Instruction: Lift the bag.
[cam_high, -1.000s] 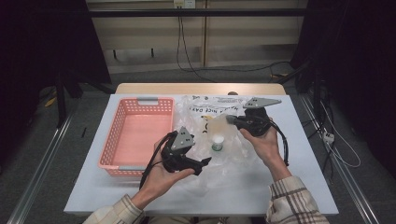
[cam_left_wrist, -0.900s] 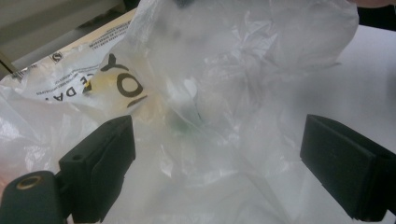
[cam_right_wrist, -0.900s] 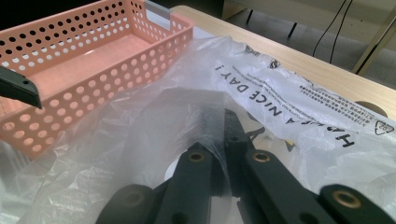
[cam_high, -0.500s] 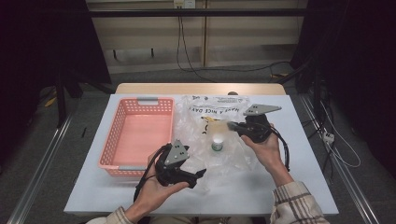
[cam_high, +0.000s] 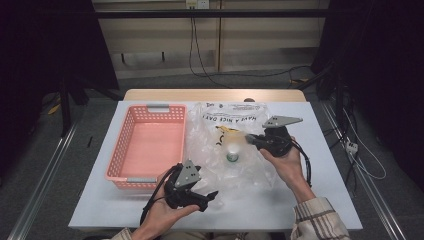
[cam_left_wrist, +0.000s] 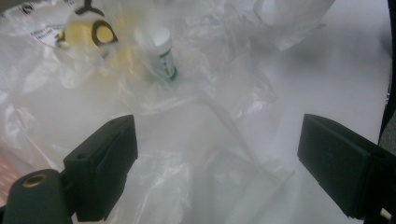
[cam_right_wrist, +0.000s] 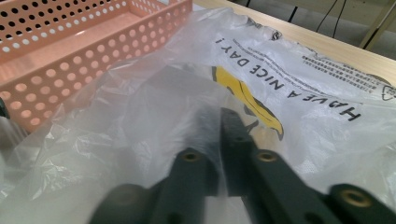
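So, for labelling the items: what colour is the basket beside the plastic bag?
Salmon pink with rows of round holes; the basket shows best in the high view.

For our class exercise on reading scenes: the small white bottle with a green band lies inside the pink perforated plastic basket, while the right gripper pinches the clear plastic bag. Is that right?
Not quite. The small white bottle with a green band lies inside the clear plastic bag, beside the pink perforated plastic basket, as the high view shows. The right gripper does pinch the bag.

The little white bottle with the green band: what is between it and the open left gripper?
Crinkled clear plastic bag alone lies between the little white bottle and the left gripper, in the left gripper view.
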